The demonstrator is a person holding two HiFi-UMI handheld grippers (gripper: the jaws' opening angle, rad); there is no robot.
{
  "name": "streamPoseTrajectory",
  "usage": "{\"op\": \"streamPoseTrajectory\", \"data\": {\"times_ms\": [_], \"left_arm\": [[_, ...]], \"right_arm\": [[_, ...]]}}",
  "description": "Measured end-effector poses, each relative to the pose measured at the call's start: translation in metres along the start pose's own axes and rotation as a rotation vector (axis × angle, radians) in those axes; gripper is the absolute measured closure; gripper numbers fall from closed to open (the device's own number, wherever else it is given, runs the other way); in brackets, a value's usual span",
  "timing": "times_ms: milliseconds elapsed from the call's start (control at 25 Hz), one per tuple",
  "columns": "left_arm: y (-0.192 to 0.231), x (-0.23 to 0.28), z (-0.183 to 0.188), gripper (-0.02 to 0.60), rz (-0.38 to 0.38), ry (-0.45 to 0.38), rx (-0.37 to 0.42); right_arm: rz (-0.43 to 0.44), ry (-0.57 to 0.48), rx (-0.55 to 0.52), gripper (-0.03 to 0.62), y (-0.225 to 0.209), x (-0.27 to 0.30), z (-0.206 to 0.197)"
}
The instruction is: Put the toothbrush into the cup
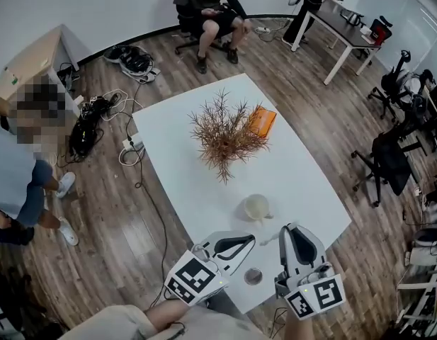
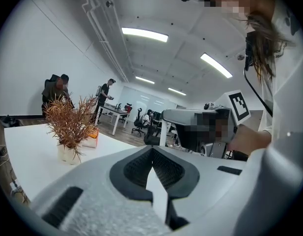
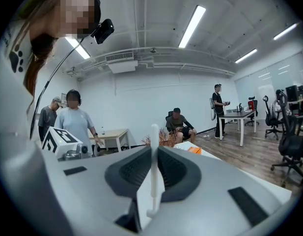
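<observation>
Right gripper (image 3: 154, 149) is clamped tight on the slim white plastic toothbrush (image 3: 153, 173). In the right gripper view the handle is pinched between the dark ribbed pads (image 3: 134, 170), with one end poking up past the tips and the other hanging down below them. From the head view only a short white bit of the toothbrush (image 1: 270, 238) can be made out, sticking out to the left of the right gripper (image 1: 290, 229).

Left gripper (image 2: 151, 150) is closed too, but on nothing. Its black pads (image 2: 135, 168) are seen meeting at the tips with no object pinched there. In the head view the left gripper (image 1: 246, 244) is held over the near edge of the white table (image 1: 183, 154), just left of the right one.

The round white cup (image 1: 257, 207) is standing upright on the table just beyond both grippers, towards the far side. Nothing can be seen inside it, and neither gripper is touching it. A small round grey disc-like thing (image 1: 253, 276) is lying on the table at the near edge, between the two grippers. Can't really be told what it is.

Further back, a dried brown twiggy plant (image 1: 224, 134) is standing mid-table, with an orange box-like object (image 1: 261, 121) just to its right.
</observation>
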State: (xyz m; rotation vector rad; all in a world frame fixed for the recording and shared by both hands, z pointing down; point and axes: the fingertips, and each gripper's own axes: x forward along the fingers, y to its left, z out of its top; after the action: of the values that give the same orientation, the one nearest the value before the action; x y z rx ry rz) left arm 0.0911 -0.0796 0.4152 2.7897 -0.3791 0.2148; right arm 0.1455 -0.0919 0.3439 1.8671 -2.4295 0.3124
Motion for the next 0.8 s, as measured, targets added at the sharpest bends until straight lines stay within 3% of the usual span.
{"op": "streamPoseTrajectory", "data": {"times_ms": [800], "left_arm": [[0.021, 0.013, -0.016, 0.575, 0.053, 0.035, -0.075]], "right_arm": [[0.019, -0.025, -0.002, 0.542, -0.038, 0.068, -0.001]]}}
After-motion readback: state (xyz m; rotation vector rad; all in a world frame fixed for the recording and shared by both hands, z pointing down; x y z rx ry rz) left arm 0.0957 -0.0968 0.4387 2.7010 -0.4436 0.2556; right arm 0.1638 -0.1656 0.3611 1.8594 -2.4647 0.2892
